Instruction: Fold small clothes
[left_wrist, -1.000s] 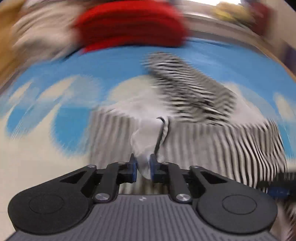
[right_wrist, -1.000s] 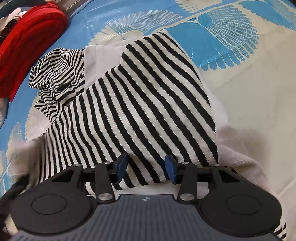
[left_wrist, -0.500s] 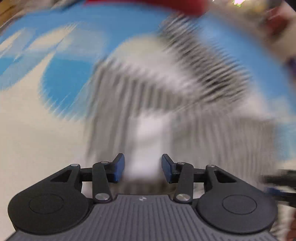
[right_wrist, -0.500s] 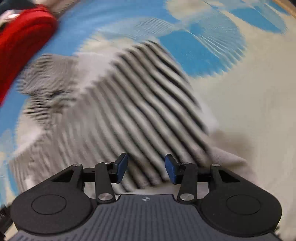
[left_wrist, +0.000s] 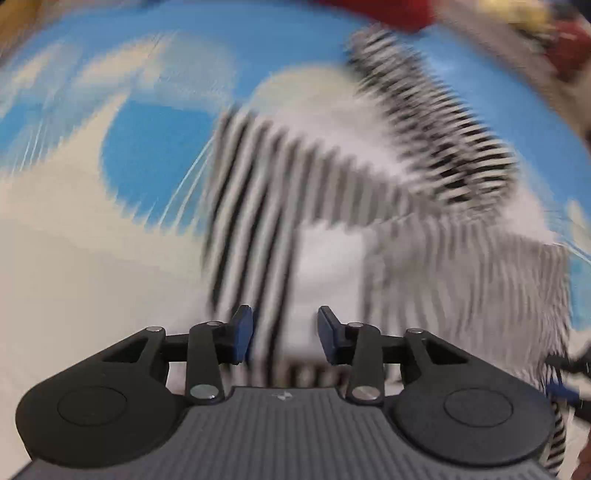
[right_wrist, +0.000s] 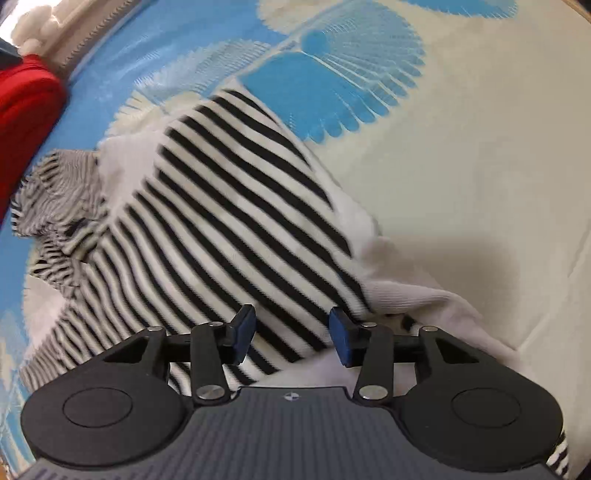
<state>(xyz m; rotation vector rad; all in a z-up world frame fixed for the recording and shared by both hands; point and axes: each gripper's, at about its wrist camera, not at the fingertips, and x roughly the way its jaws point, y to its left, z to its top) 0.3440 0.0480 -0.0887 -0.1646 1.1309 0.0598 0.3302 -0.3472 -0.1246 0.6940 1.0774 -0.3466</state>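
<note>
Presently, striped top (right_wrist: 236, 229): partly folded, rumpled sleeve at far left unfinished (red garment (right_wrist: 26, 122) beyond), lying on blue-and-cream sheet (right_wrist: 480, 166); left gripper (left_wrist: 284, 334) just opened, right gripper (right_wrist: 291, 334) apart, both empty above it.

Each gripper, left (left_wrist: 282, 335) and right (right_wrist: 292, 336), has a dark grey ribbed body with a small round emblem near its front edge. On either side sit two black rounded lobes, each with a shallow circular recess. From them run black linkage arms pinned with silver screws, ending in blue pads (right_wrist: 340, 336) on the fingers (left_wrist: 242, 334).
</note>
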